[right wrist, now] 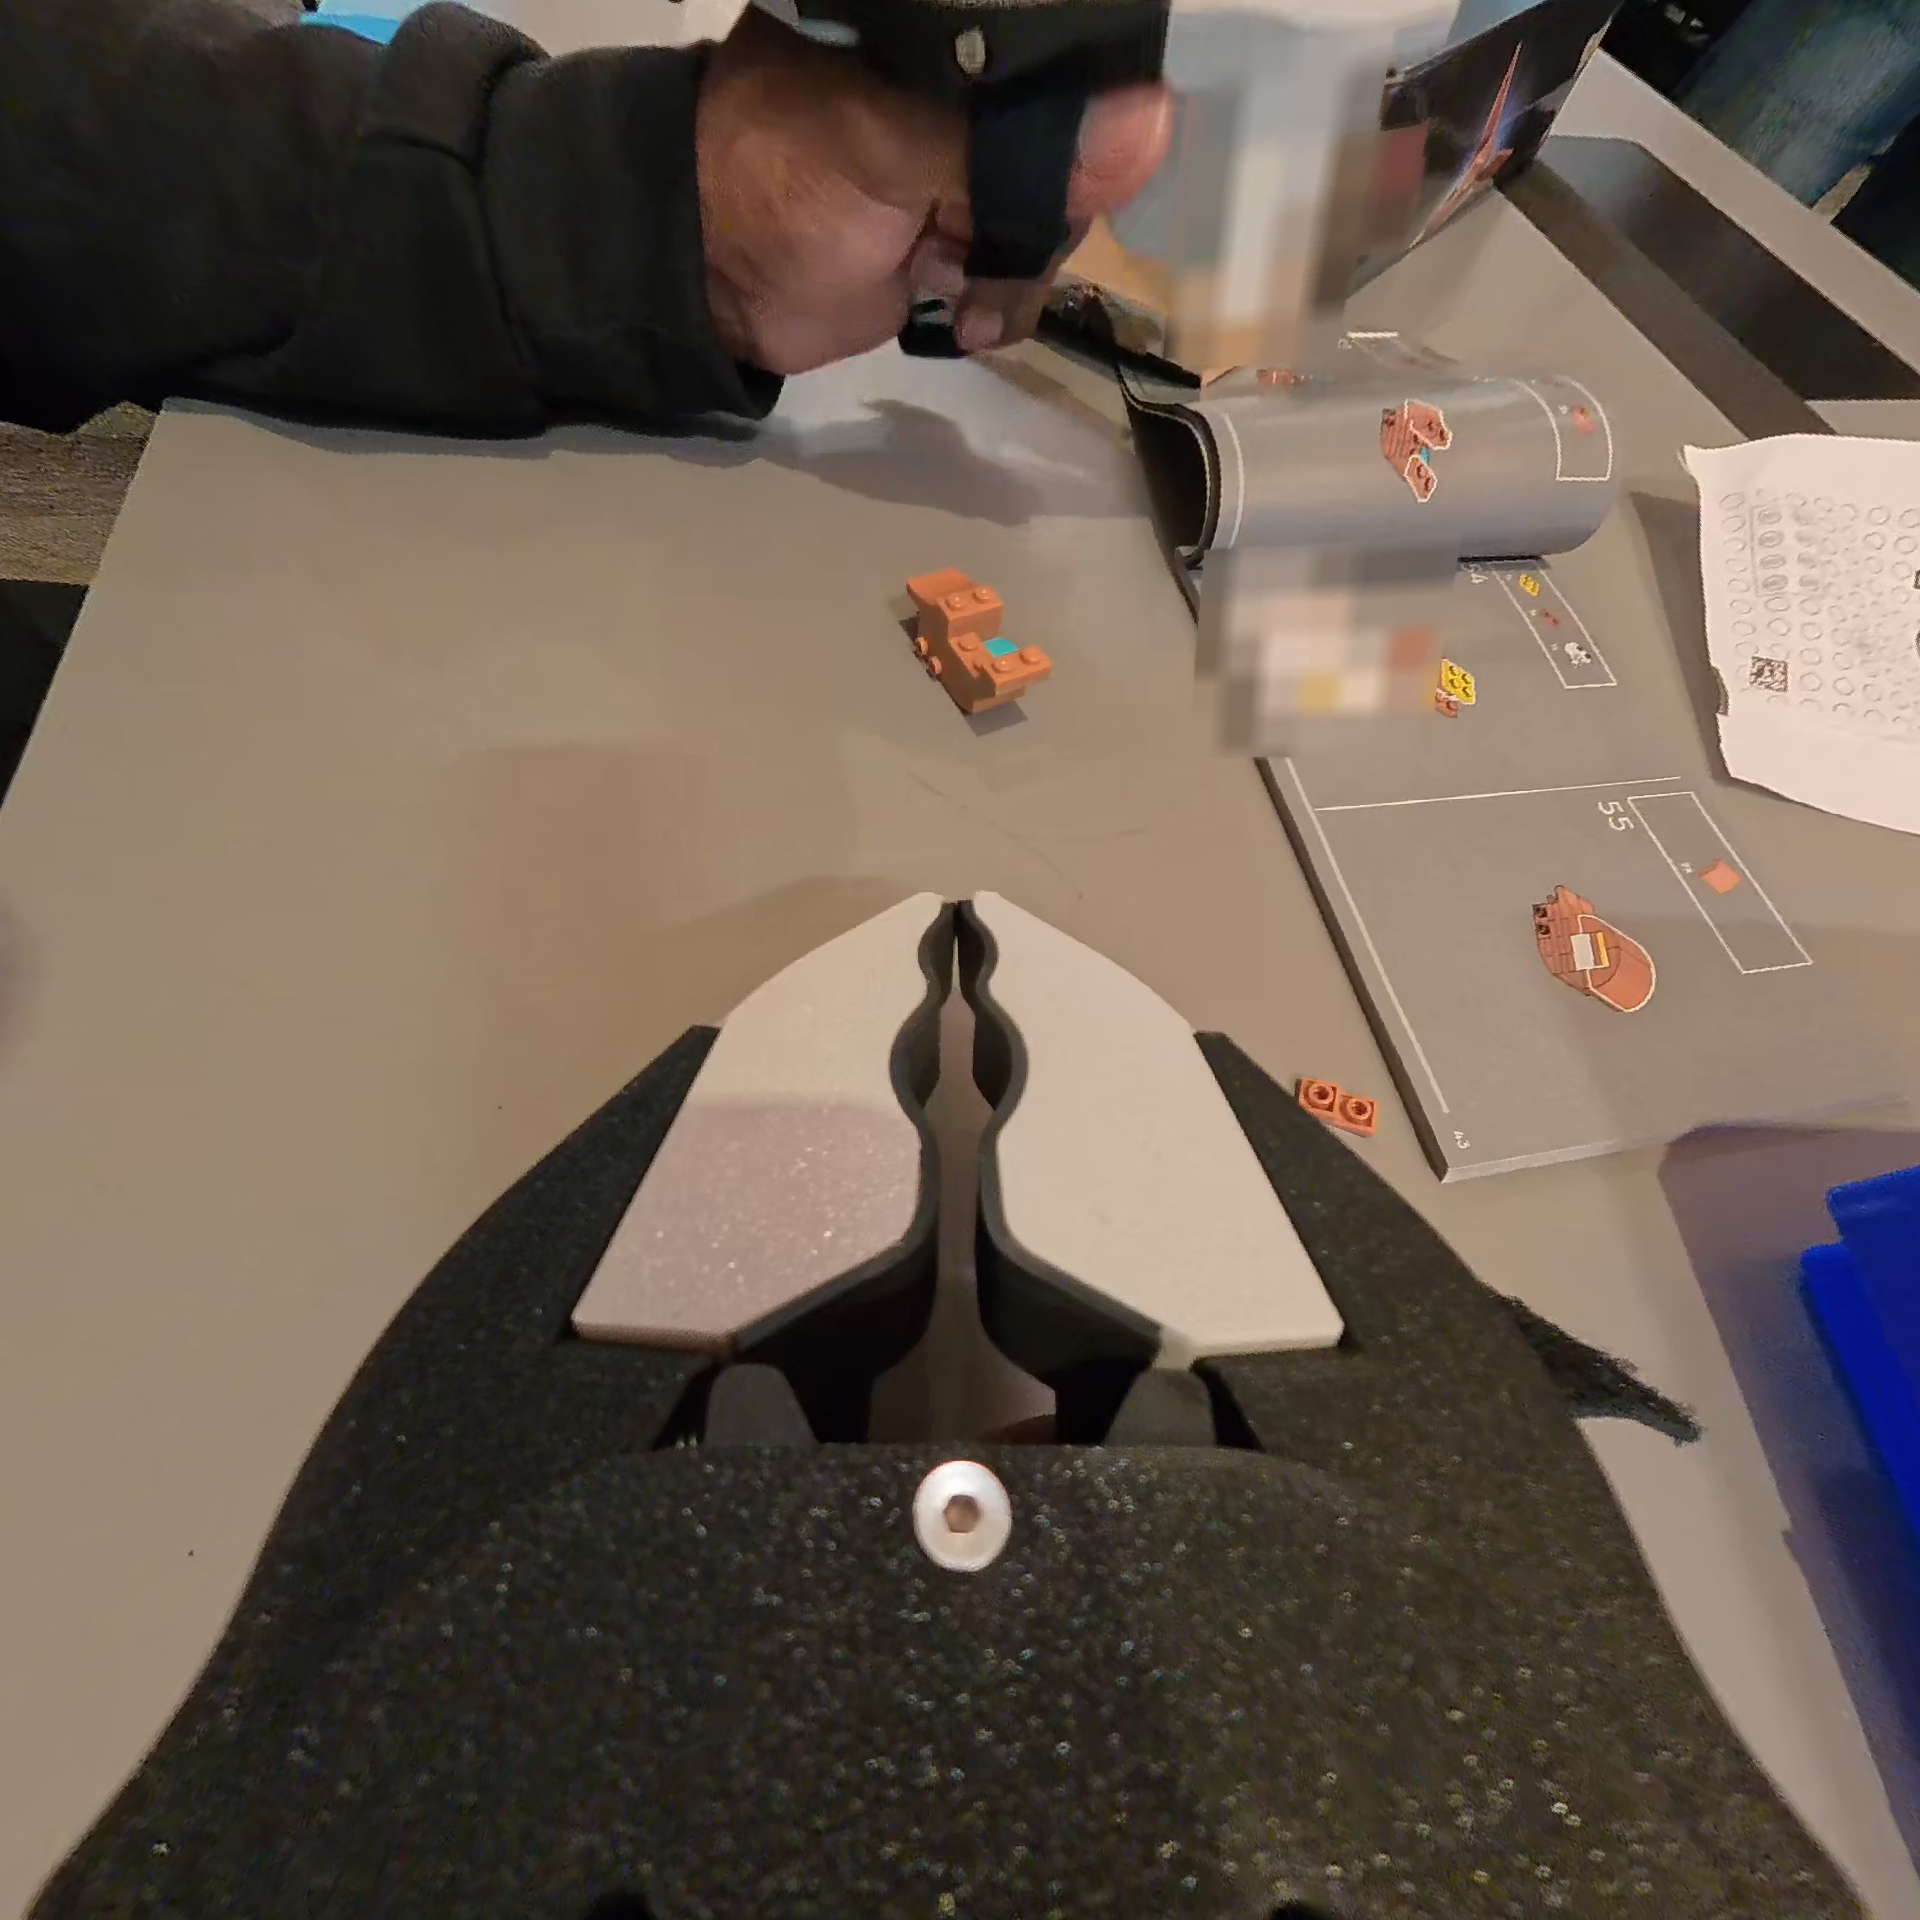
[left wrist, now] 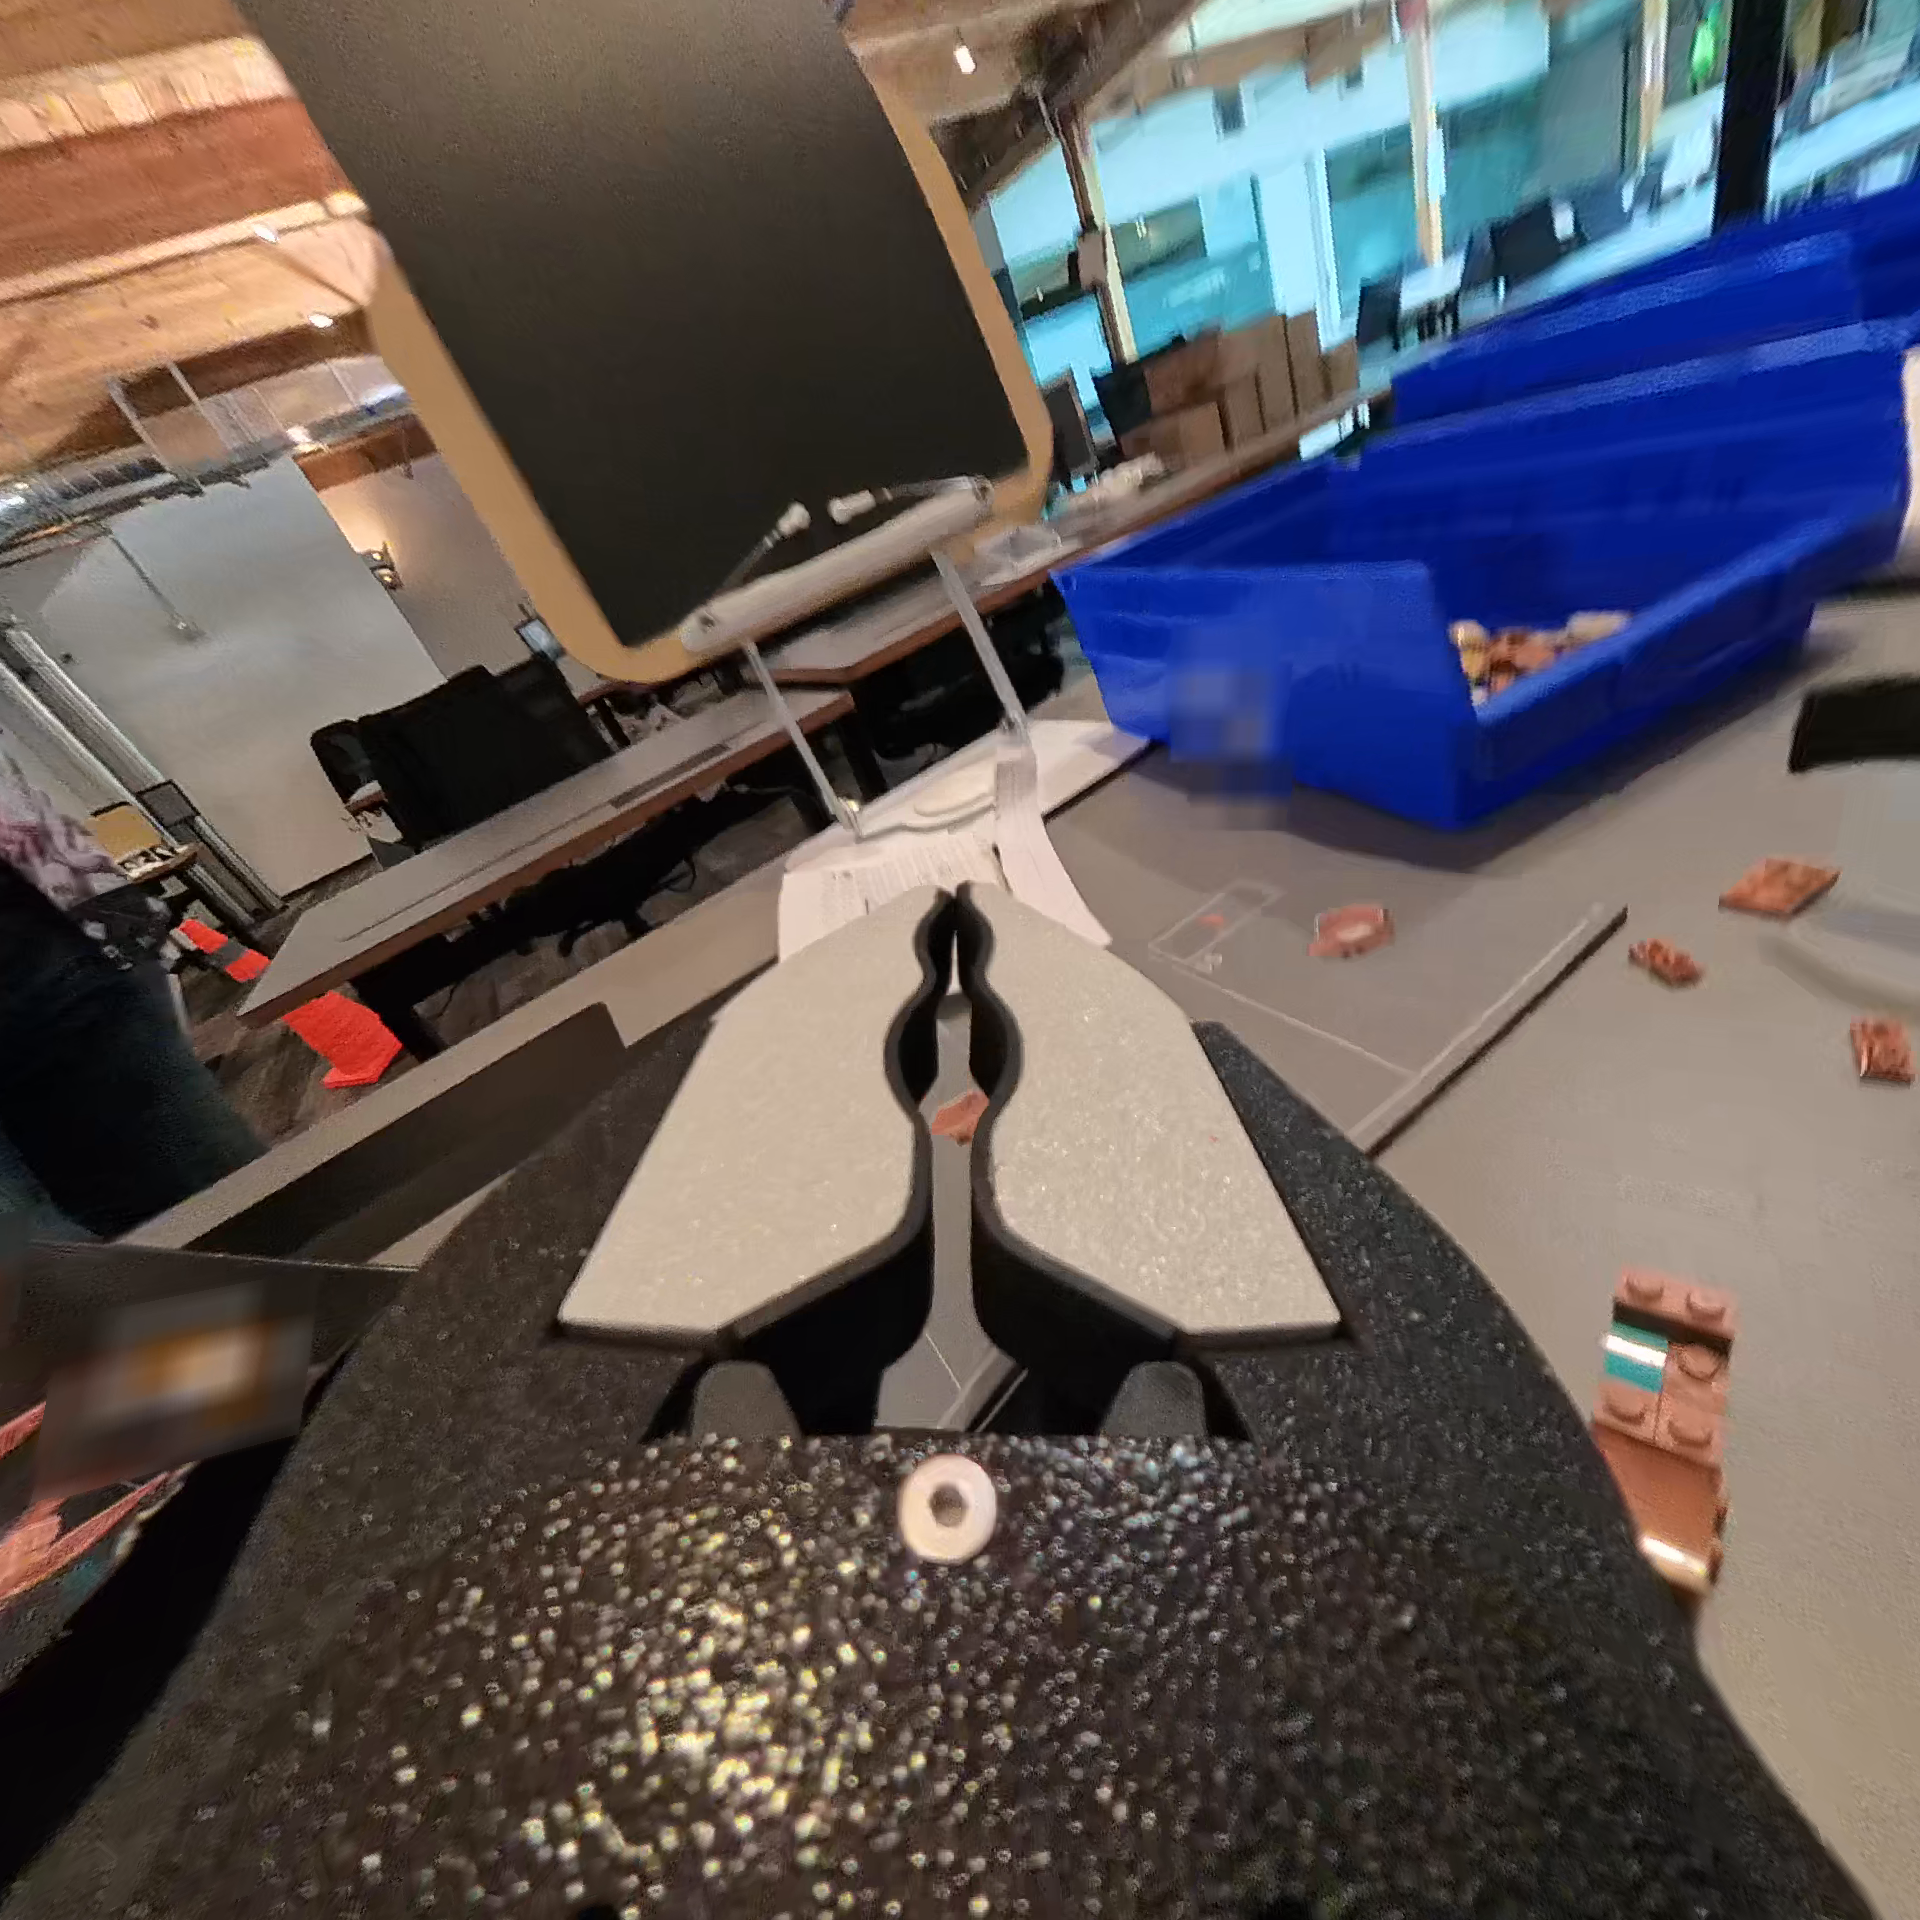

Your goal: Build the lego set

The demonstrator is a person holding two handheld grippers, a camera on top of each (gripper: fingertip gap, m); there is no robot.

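The left tool (left wrist: 956, 906) is clenched, its tips meet and nothing is between them; it is held tilted above the grey bench (left wrist: 1558, 1195), near a white sheet (left wrist: 831, 894) under a clear stand (left wrist: 997, 748) that carries a dark board (left wrist: 665, 312); a blue bin (left wrist: 1351, 665) with brown bricks in it stands to the right, and loose brown bricks (left wrist: 1349, 928) lie scattered on the bench; a small brown brick model (left wrist: 1662, 1403) is just beside the tool body.

The right tool (right wrist: 956, 912) is also clenched on nothing, over a bare part of the bench (right wrist: 468, 831); the brick model (right wrist: 977, 644) lies ahead of it, apart; a flat brown plate (right wrist: 1338, 1105) lies near its right side, beside an open booklet (right wrist: 1558, 935); a hand (right wrist: 831, 218) in a dark sleeve is at the far edge.
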